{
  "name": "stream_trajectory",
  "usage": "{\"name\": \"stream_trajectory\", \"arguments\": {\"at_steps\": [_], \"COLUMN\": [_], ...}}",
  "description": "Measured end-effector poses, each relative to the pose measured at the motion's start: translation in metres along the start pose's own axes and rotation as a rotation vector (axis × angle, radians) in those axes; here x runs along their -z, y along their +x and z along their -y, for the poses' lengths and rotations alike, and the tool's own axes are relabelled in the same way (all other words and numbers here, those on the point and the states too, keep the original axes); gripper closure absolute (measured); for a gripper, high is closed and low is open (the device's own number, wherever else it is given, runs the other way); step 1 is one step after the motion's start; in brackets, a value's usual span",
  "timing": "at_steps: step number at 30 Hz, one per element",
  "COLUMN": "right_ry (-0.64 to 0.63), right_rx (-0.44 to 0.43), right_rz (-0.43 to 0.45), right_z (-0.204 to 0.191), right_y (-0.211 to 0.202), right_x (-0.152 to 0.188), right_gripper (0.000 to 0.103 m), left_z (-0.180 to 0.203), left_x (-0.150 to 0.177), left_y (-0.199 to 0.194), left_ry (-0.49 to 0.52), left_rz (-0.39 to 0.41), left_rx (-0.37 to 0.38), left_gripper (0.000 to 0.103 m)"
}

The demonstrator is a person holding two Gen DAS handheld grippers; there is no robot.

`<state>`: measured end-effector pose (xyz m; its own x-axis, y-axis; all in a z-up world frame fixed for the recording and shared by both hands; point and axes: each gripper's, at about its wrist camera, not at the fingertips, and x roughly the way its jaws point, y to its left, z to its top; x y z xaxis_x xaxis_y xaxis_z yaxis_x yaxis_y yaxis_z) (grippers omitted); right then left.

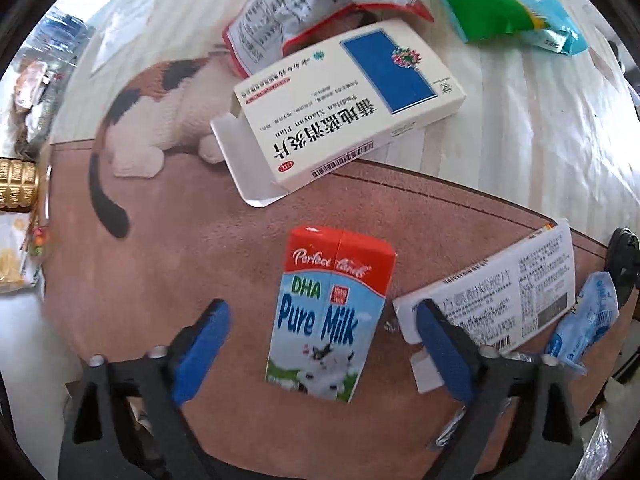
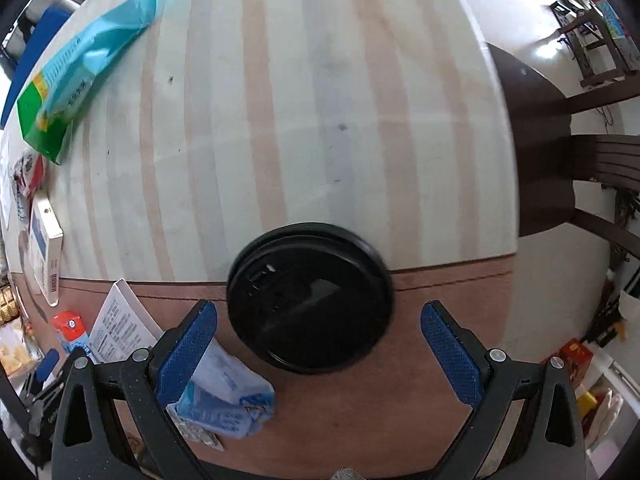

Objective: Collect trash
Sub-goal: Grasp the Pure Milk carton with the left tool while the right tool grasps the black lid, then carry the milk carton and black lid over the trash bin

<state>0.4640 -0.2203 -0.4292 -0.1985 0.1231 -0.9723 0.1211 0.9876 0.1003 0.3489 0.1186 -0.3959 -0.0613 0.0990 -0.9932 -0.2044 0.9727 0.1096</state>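
While both tongs hang open over the counter, the trash lies scattered and untouched.

Between the spread blue pads of the left tongs (image 1: 322, 344) lies one milk carton (image 1: 330, 316), gripped by nothing; the right tongs (image 2: 318, 344), equally wide apart, frame one black round lid (image 2: 310, 298) straddling the seam where the brown mat (image 1: 180, 248) meets the striped cloth (image 2: 300, 120). Just beside the carton lies one white printed box (image 1: 500, 304), with one crumpled blue wrapper (image 2: 228, 396) touching it. Farther out: one open medicine box (image 1: 344, 108), one red snack wrapper (image 1: 304, 12), one green-and-blue bag (image 2: 80, 80), and a printed calico cat (image 1: 148, 112). Dark wooden chairs (image 2: 560, 160) stand past the counter edge.
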Motion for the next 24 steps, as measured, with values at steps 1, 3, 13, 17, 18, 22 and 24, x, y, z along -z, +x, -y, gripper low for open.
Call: {"name": "stream_trajectory", "arguments": {"at_steps": [1, 3, 13, 17, 18, 22, 24], "right_ry": [-0.003, -0.003, -0.019, -0.034, -0.045, -0.119, -0.163], "right_rx": [0.006, 0.028, 0.108, 0.102, 0.099, 0.071, 0.057], "right_rz": [-0.003, -0.004, 0.090, 0.125, 0.134, 0.172, 0.194], "right_z": [-0.002, -0.002, -0.025, -0.027, -0.030, -0.053, -0.067], "right_y": [0.003, 0.011, 0.004, -0.012, -0.017, -0.047, -0.061], "right_x": [0.000, -0.002, 0.023, 0.022, 0.021, 0.025, 0.030], "right_gripper": [0.000, 0.000, 0.015, 0.015, 0.015, 0.015, 0.015], "left_z": [-0.002, -0.008, -0.047, -0.068, -0.072, -0.087, -0.093], "left_x": [-0.001, -0.002, 0.013, 0.036, 0.042, 0.067, 0.078], "left_y": [0.003, 0.003, -0.011, -0.034, -0.041, -0.073, -0.085], "left_ry": [-0.007, -0.030, -0.144, -0.197, -0.214, -0.275, -0.308], "left_rz": [-0.008, -0.005, 0.037, 0.079, 0.094, 0.159, 0.189], "left_rx": [0.013, 0.052, 0.061, 0.041, 0.037, 0.042, 0.047], "left_gripper": [0.031, 0.042, 0.052, 0.052, 0.052, 0.052, 0.052]}}
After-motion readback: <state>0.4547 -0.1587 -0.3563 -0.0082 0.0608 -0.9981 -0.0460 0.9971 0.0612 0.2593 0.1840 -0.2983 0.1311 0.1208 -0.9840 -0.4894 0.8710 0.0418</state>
